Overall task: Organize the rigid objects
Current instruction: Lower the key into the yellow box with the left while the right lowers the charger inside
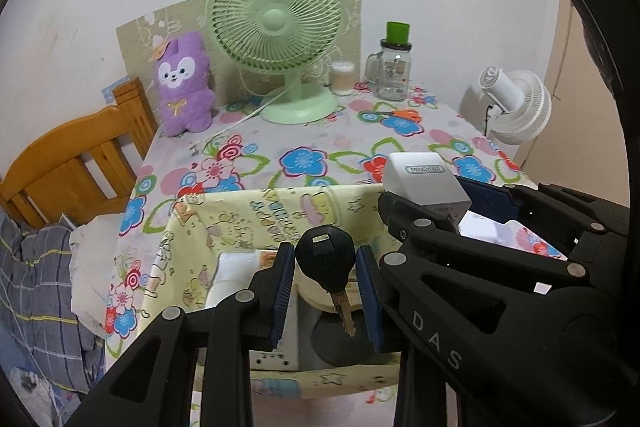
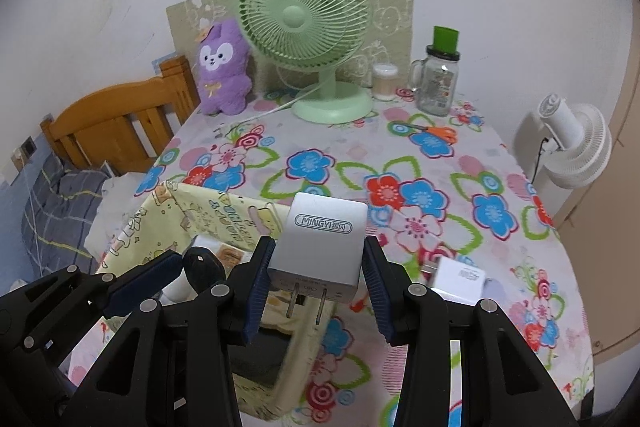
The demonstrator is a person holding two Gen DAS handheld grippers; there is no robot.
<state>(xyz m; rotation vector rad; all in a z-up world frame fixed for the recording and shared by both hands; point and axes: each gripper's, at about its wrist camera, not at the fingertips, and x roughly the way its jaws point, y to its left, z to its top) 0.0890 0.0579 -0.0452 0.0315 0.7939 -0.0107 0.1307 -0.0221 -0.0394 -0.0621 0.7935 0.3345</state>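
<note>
1. Key: pinched at its black head by the left gripper, blade pointing down, above the yellow box.
2. Charger: clamped in the right gripper, prongs down, over the box's right edge.
3. Box sits on the floral surface; green fan behind.

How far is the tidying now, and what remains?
Done: some items already lie in the yellow fabric box. In hand: the left gripper holds a black key, the right gripper a white charger. Left: another white charger and orange scissors on the table.
</note>
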